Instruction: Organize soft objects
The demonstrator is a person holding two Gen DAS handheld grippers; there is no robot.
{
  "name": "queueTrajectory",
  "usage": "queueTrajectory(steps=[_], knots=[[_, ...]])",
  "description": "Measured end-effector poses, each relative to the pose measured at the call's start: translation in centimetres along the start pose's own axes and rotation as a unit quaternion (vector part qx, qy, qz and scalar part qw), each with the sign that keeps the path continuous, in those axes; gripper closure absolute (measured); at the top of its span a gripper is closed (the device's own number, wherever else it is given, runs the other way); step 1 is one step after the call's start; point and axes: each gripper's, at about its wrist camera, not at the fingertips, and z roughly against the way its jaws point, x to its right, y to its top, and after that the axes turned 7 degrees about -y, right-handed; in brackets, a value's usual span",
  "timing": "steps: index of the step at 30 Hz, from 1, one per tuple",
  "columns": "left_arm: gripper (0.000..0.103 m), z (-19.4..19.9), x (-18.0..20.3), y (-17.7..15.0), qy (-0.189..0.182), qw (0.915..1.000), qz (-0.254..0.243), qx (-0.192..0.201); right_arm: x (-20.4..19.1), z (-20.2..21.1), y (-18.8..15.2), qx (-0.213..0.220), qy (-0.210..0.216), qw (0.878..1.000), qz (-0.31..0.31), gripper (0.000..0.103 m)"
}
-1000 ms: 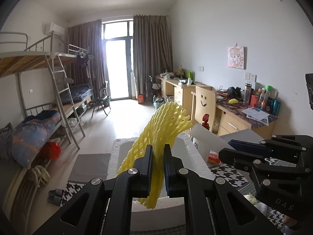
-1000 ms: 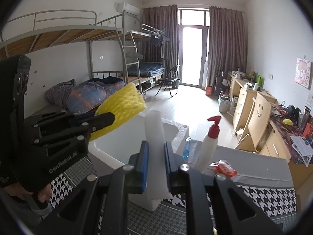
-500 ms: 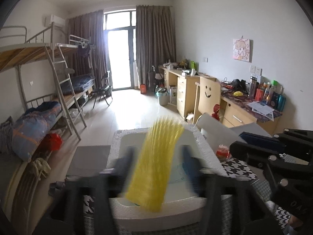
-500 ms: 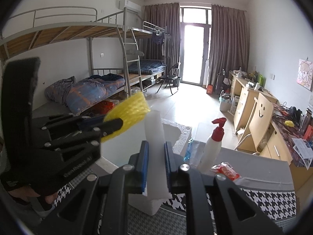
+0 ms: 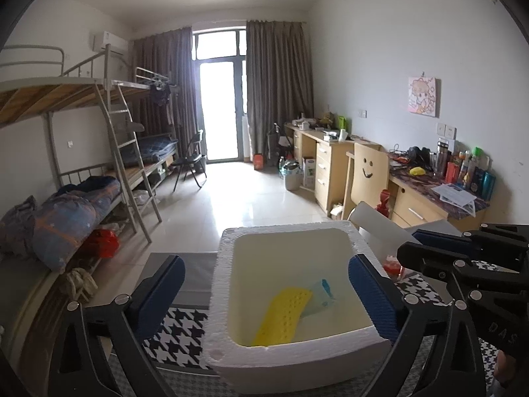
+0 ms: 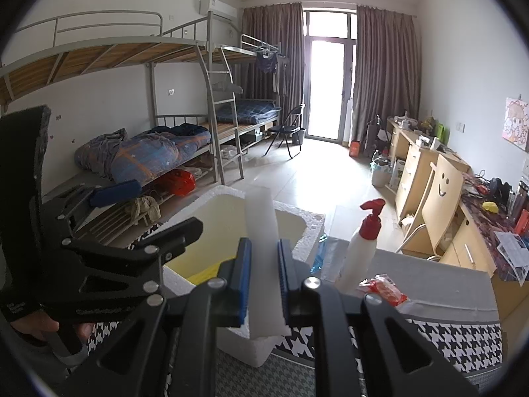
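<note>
The left tongs [image 5: 266, 294] have just been opening and stand wide with nothing between them, one jaw on either side of the foam box [image 5: 297, 355] on the bench [image 5: 178, 334]. The right tongs [image 6: 263, 273] grip an upright white foam strip [image 6: 263, 241]. The yellow net [image 5: 284, 316] lies inside the box, beside a pale blue piece [image 5: 322, 296]. Right of the box stands a spray bottle [image 6: 362, 244].

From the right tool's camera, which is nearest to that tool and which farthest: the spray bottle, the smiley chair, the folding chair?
1. Spray bottle, just right of the right tool.
2. Smiley chair, farther right by the desks.
3. Folding chair, far back near the door.
</note>
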Motion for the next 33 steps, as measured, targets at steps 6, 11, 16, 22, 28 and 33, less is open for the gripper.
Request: queueTrajectory(steps=[6, 11, 16, 22, 28, 33], knots=[[0.001, 0.5, -1.1, 0.0, 0.012, 0.9997, 0.02, 0.009, -0.2, -0.6, 0.3, -0.004, 0.011, 1.0, 0.0, 0.085], [0.002, 0.9, -1.8, -0.1, 0.009, 0.9996, 0.028, 0.002, -0.5, -1.0, 0.5, -0.007, 0.016, 1.0, 0.005, 0.085], [0.002, 1.1, -1.7, -0.4, 0.043, 0.999, 0.011, 0.008, -0.2, -1.4, 0.6, -0.008, 0.019, 1.0, 0.007, 0.085], [0.002, 1.3, -2.6, -0.5, 0.046, 0.9988, 0.017, 0.008, -0.4, -1.8, 0.7, -0.014, 0.019, 1.0, 0.01, 0.085], [0.001, 1.3, -3.1, -0.8, 0.044, 0.9989, 0.016, 0.003, -0.8, -2.2, 0.8, -0.017, 0.015, 1.0, 0.016, 0.085], [0.001, 1.4, -3.6, -1.0, 0.049, 0.9986, 0.017, 0.005, -1.1, -2.8, 0.9, -0.024, 0.021, 0.999, 0.013, 0.085]])
